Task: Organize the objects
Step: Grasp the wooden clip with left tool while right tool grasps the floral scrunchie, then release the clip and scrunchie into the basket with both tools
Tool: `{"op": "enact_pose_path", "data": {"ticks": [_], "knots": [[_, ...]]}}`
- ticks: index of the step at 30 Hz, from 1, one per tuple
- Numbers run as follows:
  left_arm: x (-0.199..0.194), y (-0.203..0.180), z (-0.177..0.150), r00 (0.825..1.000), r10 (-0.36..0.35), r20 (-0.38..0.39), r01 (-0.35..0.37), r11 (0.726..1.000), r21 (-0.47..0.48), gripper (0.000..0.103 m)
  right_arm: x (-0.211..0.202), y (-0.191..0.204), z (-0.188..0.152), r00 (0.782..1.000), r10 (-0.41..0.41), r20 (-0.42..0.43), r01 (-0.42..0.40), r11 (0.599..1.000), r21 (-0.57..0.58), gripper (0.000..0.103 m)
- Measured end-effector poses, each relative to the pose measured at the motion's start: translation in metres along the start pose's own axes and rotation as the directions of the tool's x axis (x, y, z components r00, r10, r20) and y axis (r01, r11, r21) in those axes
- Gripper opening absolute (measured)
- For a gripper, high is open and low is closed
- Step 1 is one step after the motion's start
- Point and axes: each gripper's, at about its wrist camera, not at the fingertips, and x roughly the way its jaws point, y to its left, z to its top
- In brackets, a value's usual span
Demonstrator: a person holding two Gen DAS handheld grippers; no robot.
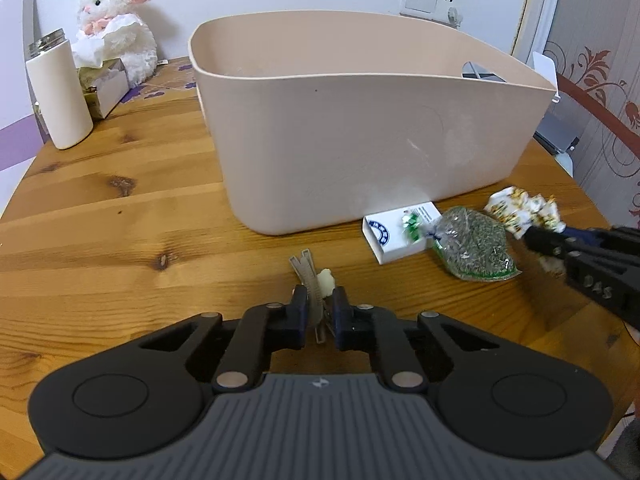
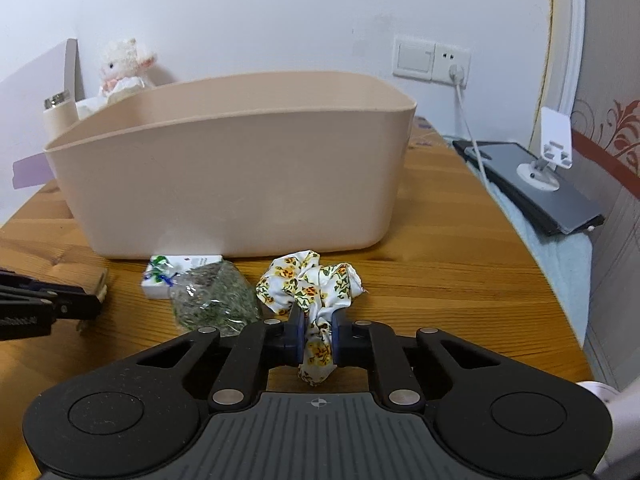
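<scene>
While the pink plastic storage bin (image 1: 360, 120) stands in the middle of the wooden table (image 1: 100, 208), both grippers work on the table in front of its near wall. The left gripper (image 1: 320, 300) has its jaws drawn close on a beige hair clip (image 1: 310, 280), which stands up between the fingers with a small cream ornament on its side; the clip sits just in front of the bin's near wall, a little to the left of the other loose items. The right gripper (image 2: 316, 324) is pinched tight on a floral scrunchie (image 2: 316, 280), white cloth with yellow and orange flowers, bunched up in front of the bin's near right corner, its lower end hanging between the fingers. Just left of the scrunchie lies a clear bag of dried green herbs (image 2: 212, 296), tied with a green and white ribbon, and it rests partly against a small white box (image 2: 184, 264) that touches the foot of the bin. Behind the bin to the left stand a cream tumbler (image 1: 60, 92) with a metal rim, a tissue box (image 1: 104, 84) and a white plush lamb (image 1: 120, 20) against the wall. To the right of the bin, off the table edge, a dark tablet (image 2: 536, 184) carries a white phone stand (image 2: 548, 148).
</scene>
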Motion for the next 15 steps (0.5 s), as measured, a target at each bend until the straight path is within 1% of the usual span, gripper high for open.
{"op": "enact_pose_path", "data": {"ticks": [7, 15], "knots": [[-0.026, 0.003, -0.004, 0.999, -0.025, 0.039, 0.026, 1.000, -0.015, 0.013, -0.036, 0.004, 0.001, 0.998, -0.009, 0.062, 0.009, 1.000, -0.003, 0.012], [-0.068, 0.009, 0.005, 0.991, -0.042, 0.127, 0.046, 0.999, -0.027, 0.013, -0.072, 0.012, 0.015, 0.987, -0.002, 0.159, 0.004, 1.000, -0.015, 0.012]]}}
